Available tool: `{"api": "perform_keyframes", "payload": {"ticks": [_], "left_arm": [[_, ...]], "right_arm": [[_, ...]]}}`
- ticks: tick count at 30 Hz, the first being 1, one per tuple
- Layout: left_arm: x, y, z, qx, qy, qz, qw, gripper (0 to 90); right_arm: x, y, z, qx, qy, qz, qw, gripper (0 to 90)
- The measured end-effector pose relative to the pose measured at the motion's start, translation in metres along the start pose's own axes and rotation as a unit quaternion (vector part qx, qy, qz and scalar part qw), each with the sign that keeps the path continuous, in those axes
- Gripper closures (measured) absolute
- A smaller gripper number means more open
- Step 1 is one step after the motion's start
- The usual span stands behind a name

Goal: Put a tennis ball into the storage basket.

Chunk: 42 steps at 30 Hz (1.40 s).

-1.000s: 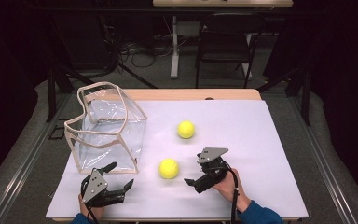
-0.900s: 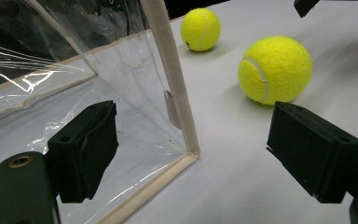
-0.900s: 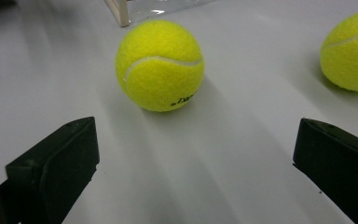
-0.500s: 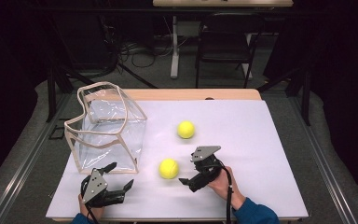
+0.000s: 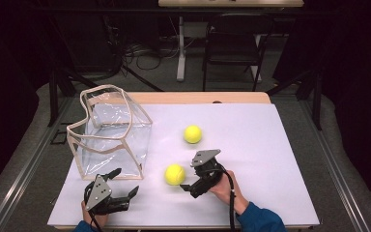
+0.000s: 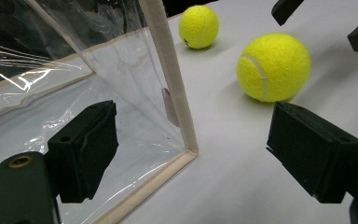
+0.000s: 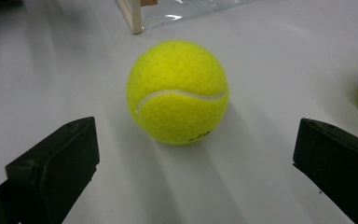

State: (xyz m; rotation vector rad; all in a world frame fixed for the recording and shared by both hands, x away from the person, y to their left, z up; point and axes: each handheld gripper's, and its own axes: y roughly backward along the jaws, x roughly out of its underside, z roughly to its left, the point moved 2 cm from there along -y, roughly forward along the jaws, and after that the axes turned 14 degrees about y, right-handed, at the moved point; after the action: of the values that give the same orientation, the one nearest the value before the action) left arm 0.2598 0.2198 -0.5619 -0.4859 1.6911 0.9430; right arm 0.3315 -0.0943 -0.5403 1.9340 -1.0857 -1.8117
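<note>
Right gripper [image 5: 195, 182] moved closer to near tennis ball [image 5: 174, 174], jaws wide, empty, left gripper [image 5: 123, 187] unmoved, agape

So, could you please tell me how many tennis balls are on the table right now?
2. The nearer tennis ball lies just ahead of the right gripper, whose jaws are open. The farther tennis ball lies beyond it, right of the clear bag. The bag looks empty.

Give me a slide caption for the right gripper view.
Right gripper, fingers spread wide, lined up on a yellow tennis ball resting on the white table, not yet touching it.
</note>
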Motion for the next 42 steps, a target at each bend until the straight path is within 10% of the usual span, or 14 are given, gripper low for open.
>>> {"api": "perform_keyframes", "payload": {"ticks": [42], "left_arm": [[0.0, -0.001, -0.001, 0.004, -0.003, 0.004, 1.0, 15.9]], "right_arm": [[-0.017, -0.031, 0.0, -0.03, 0.006, 0.024, 0.9993, 0.0]]}}
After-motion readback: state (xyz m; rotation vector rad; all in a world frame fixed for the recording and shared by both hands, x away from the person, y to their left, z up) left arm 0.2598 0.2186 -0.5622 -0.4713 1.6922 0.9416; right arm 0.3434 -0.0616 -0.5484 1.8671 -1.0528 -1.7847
